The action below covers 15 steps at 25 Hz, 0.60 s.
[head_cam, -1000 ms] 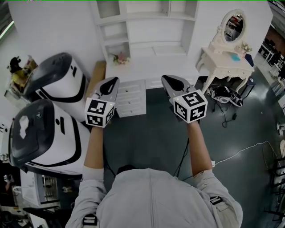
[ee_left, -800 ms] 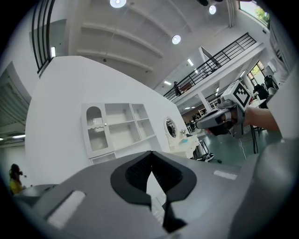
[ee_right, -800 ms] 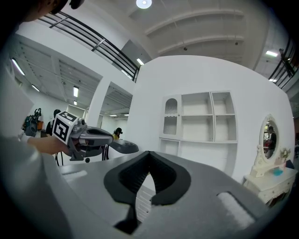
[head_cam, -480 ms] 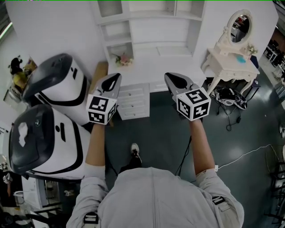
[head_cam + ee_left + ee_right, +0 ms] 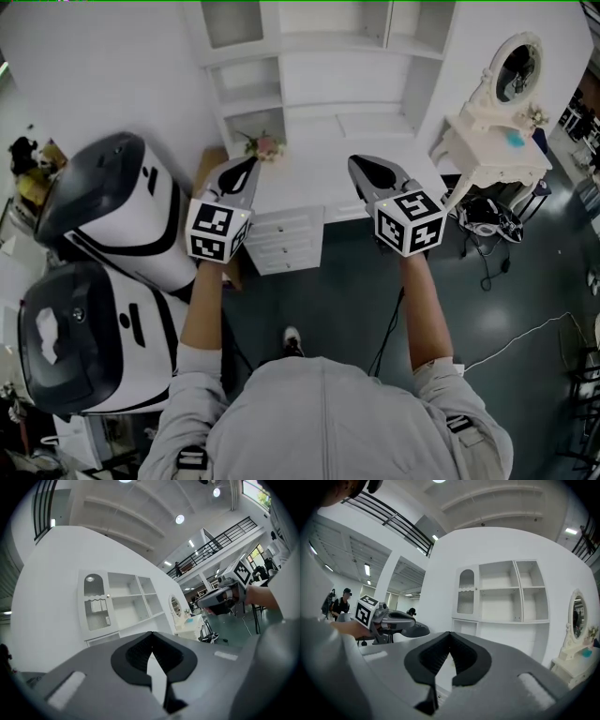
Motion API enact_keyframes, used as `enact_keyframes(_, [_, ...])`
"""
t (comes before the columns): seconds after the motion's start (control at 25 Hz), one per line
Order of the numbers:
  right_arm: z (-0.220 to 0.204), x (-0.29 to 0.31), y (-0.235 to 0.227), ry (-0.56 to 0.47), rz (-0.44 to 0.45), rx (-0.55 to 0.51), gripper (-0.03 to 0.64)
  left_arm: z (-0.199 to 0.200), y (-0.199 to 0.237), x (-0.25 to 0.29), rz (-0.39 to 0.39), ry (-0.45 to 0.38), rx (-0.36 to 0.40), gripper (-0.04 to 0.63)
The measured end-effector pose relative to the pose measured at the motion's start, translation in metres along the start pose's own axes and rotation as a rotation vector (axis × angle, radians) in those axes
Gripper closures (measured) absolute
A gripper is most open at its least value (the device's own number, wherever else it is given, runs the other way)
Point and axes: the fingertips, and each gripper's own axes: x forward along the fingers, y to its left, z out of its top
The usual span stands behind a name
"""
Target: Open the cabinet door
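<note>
A white cabinet unit (image 5: 319, 66) with open shelves stands ahead against the wall. Its arched glass door (image 5: 93, 604) is shut at the upper left of the shelves, also seen in the right gripper view (image 5: 466, 592). My left gripper (image 5: 244, 169) and right gripper (image 5: 364, 165) are held level side by side, pointing at the unit and still short of it, over the counter and drawers (image 5: 286, 239). Both are shut with nothing between the jaws, as the left gripper view (image 5: 151, 635) and right gripper view (image 5: 450, 634) show.
Two large white-and-black machines (image 5: 117, 202) (image 5: 84, 333) stand close on the left. A white dressing table with an oval mirror (image 5: 502, 131) stands to the right, with bags and cables (image 5: 506, 333) on the dark floor. A small flower pot (image 5: 265, 145) sits on the counter.
The person has walked forward, so the cabinet and drawers are nearer and lower in the head view. Both grippers moved with the body and stayed shut.
</note>
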Motion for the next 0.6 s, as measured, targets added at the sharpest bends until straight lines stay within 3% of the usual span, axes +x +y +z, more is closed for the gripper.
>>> enact_keyframes(0.6, [-0.003,0.127,-0.04,0.027,-0.016,0.006,0.615,-0.036,0.104,0.086,-0.039,-0.007,0.008,0.578])
